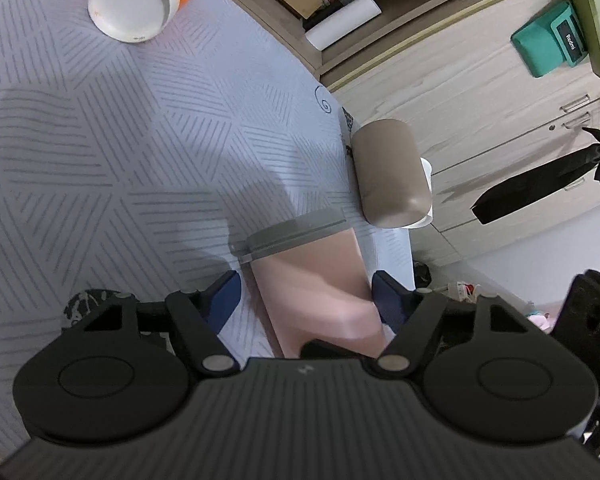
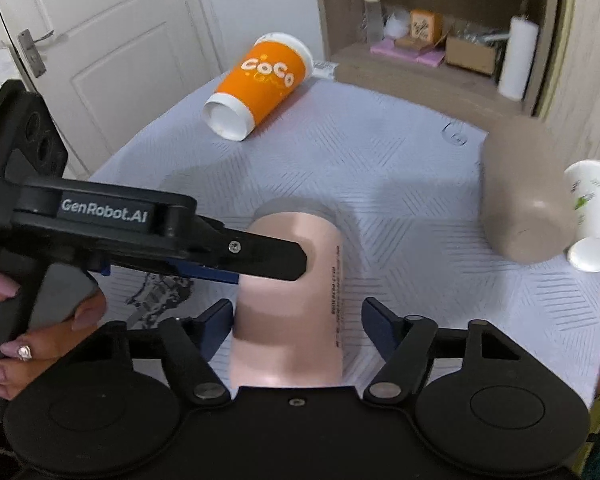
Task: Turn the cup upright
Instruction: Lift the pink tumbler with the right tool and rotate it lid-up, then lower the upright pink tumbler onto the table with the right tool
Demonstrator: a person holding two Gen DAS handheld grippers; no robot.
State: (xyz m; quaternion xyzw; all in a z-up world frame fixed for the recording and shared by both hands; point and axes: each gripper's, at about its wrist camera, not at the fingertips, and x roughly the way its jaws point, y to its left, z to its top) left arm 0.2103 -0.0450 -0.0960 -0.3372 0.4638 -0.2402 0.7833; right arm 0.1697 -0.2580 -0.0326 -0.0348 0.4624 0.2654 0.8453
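Pink cup (image 2: 288, 300) lies between right gripper's (image 2: 296, 326) open fingers.

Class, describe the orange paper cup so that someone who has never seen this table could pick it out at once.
Start at the grey patterned tablecloth and look to its far end, near the white door. There the orange paper cup lies on its side. Unlike the plain pink cup and the brown cup, it is bright orange with white "CoCo" lettering.

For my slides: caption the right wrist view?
Pink cup between the fingers of the open right gripper, left gripper reaching across it, orange cup beyond.
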